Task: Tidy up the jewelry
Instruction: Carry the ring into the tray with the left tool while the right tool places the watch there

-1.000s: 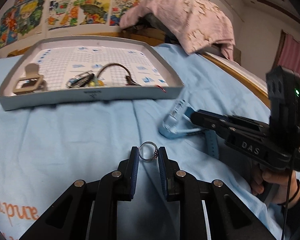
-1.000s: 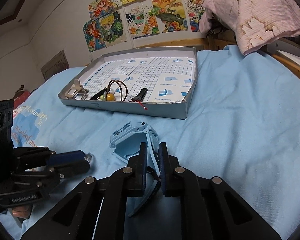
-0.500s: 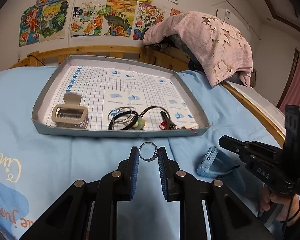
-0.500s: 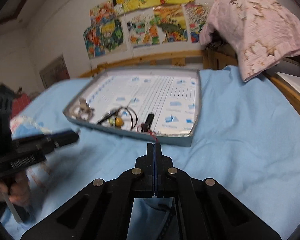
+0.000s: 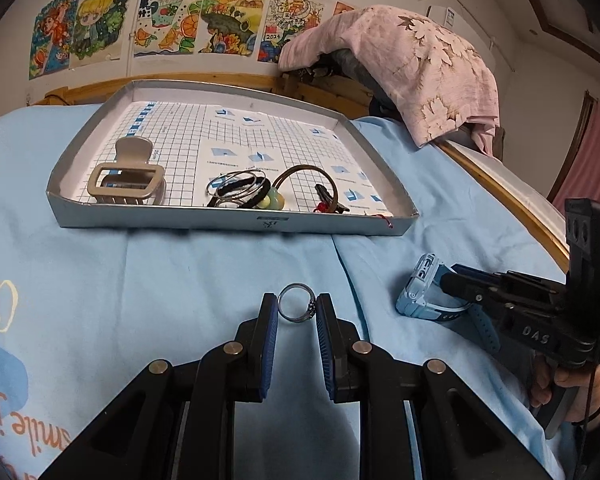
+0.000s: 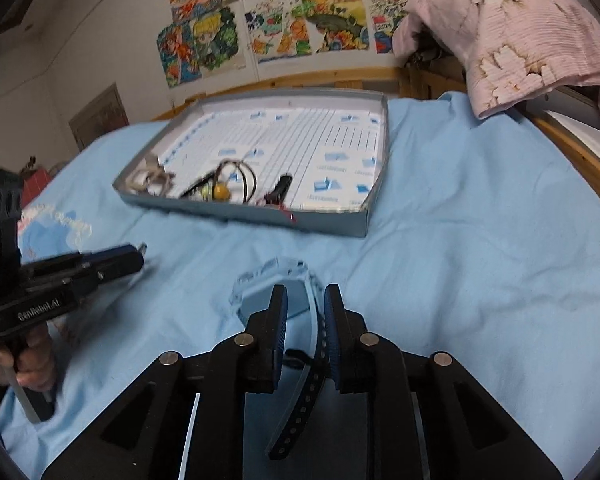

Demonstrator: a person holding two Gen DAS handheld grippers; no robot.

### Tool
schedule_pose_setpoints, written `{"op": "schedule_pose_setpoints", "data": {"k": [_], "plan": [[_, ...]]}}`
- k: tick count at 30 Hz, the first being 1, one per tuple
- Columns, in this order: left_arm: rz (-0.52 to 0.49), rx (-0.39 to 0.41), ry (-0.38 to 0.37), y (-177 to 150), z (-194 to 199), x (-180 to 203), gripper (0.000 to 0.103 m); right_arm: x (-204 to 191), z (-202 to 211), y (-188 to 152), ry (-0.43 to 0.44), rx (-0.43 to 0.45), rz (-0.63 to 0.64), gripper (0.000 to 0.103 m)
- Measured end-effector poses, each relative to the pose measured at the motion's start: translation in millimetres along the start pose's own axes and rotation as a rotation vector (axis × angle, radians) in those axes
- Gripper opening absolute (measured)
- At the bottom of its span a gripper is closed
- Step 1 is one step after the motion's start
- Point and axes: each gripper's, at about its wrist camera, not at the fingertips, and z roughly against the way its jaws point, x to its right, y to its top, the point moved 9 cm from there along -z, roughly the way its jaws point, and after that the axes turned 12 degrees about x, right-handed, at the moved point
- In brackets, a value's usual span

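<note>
The right gripper [image 6: 305, 312] has opened again, its fingers now apart around the blue watch [image 6: 272, 292] strap. The left gripper [image 5: 297, 312] clamps a silver ring [image 5: 296, 308] before the gray tray [image 5: 228, 222], where a hair claw [image 5: 126, 180] and hair ties [image 5: 240, 190] lie.

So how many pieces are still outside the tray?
2. The ring sits between the left jaws; the watch lies on the sheet by the right jaws. Others may be hidden.

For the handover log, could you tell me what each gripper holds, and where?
The left gripper pinches the ring across its band. The right gripper straddles the blue watch strap, open, holding nothing.
</note>
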Motion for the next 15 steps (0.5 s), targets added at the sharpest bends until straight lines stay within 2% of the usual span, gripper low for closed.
{"op": "schedule_pose_setpoints", "data": {"k": [2, 3, 7, 12, 15], "plan": [[0.003, -0.002, -0.003, 0, 0, 0, 0.018, -1, -3, -2, -0.009, -0.013, 0.012, 0.014], [0.004, -0.002, -0.004, 0, 0, 0, 0.018, -1, -5, -3, -0.018, -0.019, 0.018, 0.006], [-0.002, 0.006, -0.006, 4, 0, 2, 0.018, -4, -3, 3, -0.021, 0.003, 0.028, 0.003], [-0.023, 0.056, -0.003, 28, 2, 5, 0.018, -11, 10, 37, -0.012, 0.129, 0.019, 0.003], [-0.046, 0.099, 0.016, 55, -2, 4, 0.018, -14, 10, 61, -0.005, 0.191, -0.005, 0.003]]}}
